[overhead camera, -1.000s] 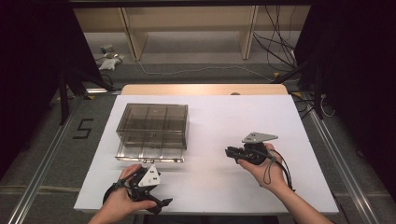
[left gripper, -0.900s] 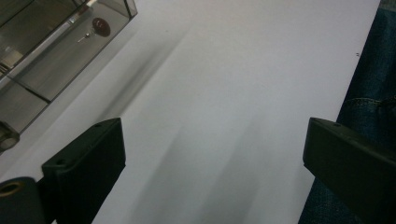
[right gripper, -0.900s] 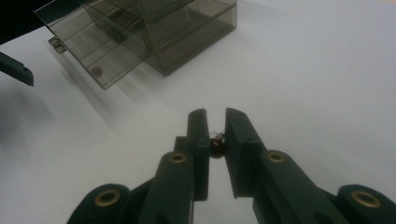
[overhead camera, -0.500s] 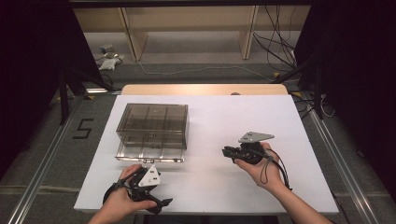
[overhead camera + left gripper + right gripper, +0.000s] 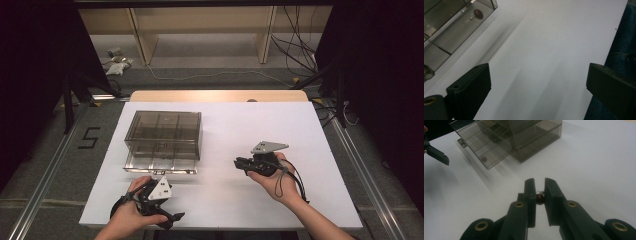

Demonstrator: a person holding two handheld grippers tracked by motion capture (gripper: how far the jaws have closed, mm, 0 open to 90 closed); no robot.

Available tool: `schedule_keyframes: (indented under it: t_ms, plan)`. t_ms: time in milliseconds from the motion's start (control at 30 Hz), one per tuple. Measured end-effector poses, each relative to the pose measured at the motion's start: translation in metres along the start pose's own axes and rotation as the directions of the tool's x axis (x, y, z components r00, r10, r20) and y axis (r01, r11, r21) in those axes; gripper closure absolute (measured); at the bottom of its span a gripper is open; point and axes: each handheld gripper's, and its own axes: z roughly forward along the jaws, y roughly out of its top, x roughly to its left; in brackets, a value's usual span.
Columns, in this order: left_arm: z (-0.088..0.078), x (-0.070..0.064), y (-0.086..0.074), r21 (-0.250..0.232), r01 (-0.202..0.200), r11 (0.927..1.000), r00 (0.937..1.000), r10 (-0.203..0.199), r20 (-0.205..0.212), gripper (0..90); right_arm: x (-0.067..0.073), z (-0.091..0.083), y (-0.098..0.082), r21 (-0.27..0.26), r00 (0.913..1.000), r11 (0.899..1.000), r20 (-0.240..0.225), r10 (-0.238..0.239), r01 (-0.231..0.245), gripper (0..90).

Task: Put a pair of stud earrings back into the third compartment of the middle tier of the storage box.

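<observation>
On the white bench [image 5: 225, 130] a smoky transparent compartment box [image 5: 164, 134] is seen left of centre, with its lowest drawer [image 5: 160, 164] pulled out toward the person. A small dark round piece [image 5: 478, 14] is seen lying in that drawer near its corner. The right gripper [image 5: 540, 185] is held above the bench right of the box, pointed toward it, and its fingers [image 5: 530, 192] are closed on a small dark red bead [image 5: 539, 197] pinched between them. The left gripper [image 5: 172, 218] is held at the near edge of the bench, just in front of the drawer; its fingers [image 5: 471, 85] are spread wide apart with nothing between them, above bare bench.
</observation>
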Motion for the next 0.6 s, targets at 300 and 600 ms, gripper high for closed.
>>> schedule_keyframes:
  t_ms: [300,600]
  plan:
    - [0.0000,0.0000,-0.0001,-0.003,0.001,1.0000,1.0000,-0.001,0.000,5.7,0.0040,0.0038,0.0031,-0.003,0.9999,1.000,-0.006,-0.009,0.009,81.1]
    - [-0.0002,-0.0001,0.0000,-0.001,0.000,1.0000,1.0000,0.000,-0.001,5.7,0.0070,0.0078,0.0049,-0.003,0.9997,1.000,-0.012,-0.021,0.021,81.1]
